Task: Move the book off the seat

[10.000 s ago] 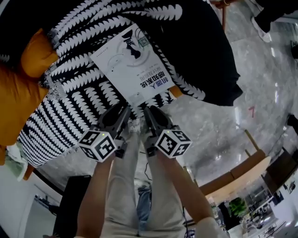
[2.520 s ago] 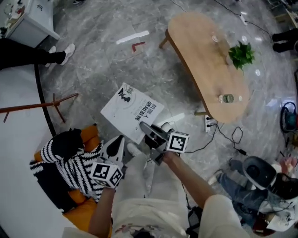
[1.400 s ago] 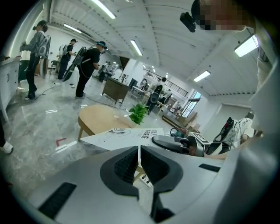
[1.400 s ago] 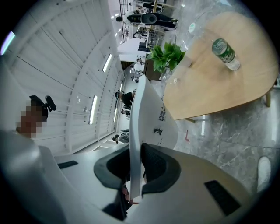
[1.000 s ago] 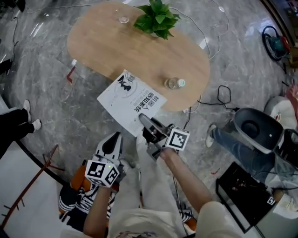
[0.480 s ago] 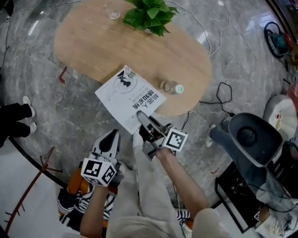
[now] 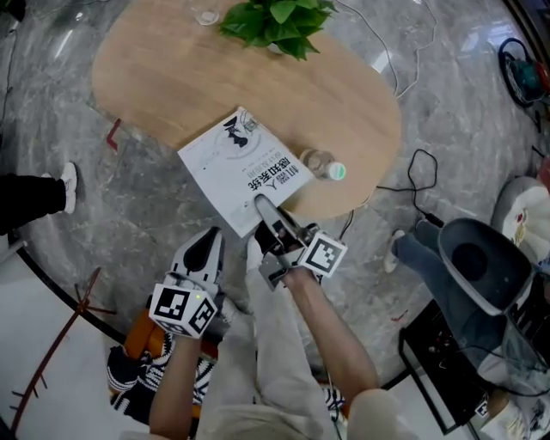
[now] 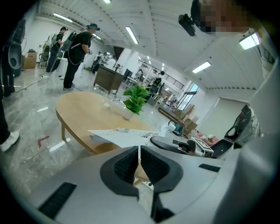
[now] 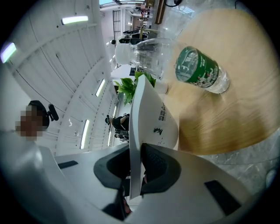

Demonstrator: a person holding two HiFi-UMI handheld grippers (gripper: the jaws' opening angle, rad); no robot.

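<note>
1. Head view, nearest the person: an orange seat with a black-and-white striped cloth lies under the left forearm, well apart from the book.
2. The left gripper hangs beside the right one. In the left gripper view its jaws are pressed together with nothing between them.
3. The right gripper pinches the near edge of the white paperback book with black print. In the right gripper view the pads clamp the thin edge of the book.
4. The book reaches out over the near rim of the oval light-wood table; whether it touches the wood cannot be told.
5. Just beside the book lies a clear plastic bottle with a green label.
6. Farther back stands a green leafy plant.
</note>
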